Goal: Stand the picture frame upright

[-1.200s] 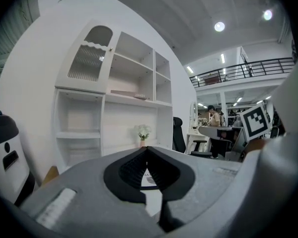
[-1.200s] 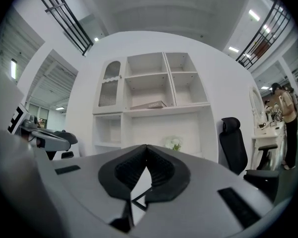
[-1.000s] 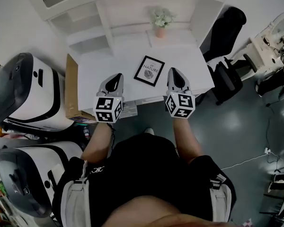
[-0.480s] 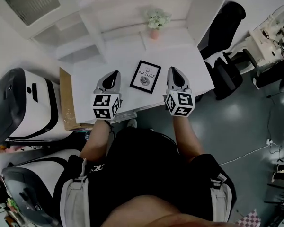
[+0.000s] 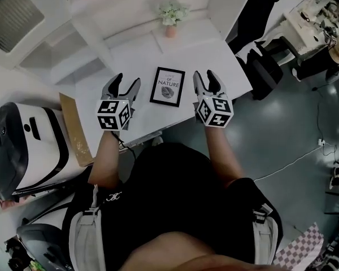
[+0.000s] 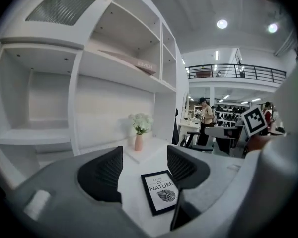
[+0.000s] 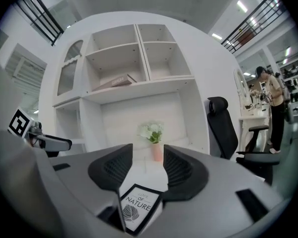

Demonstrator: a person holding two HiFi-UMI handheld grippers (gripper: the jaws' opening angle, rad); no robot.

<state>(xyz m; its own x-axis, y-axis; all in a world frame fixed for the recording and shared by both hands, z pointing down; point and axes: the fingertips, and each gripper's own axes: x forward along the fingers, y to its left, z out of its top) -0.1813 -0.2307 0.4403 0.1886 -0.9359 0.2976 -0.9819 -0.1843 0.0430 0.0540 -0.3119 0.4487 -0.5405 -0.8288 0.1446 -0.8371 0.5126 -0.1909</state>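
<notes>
A black picture frame with a leaf print and the word NATURE lies flat on the white desk, between my two grippers. The left gripper hangs over the desk just left of the frame; its jaws have just been opening and stand open with nothing between them. The right gripper hovers just right of the frame; its jaws have also just been opening, and they are empty. The picture frame appears low between the jaws in the left gripper view. In the right gripper view the picture frame lies below the jaws.
A pink vase with white flowers stands at the back of the desk, under white shelving. A black office chair stands right of the desk. White machines and a cardboard sheet sit at the left.
Both grippers moved forward over the desk and now flank the frame. Both pairs of jaws went from shut to open.
</notes>
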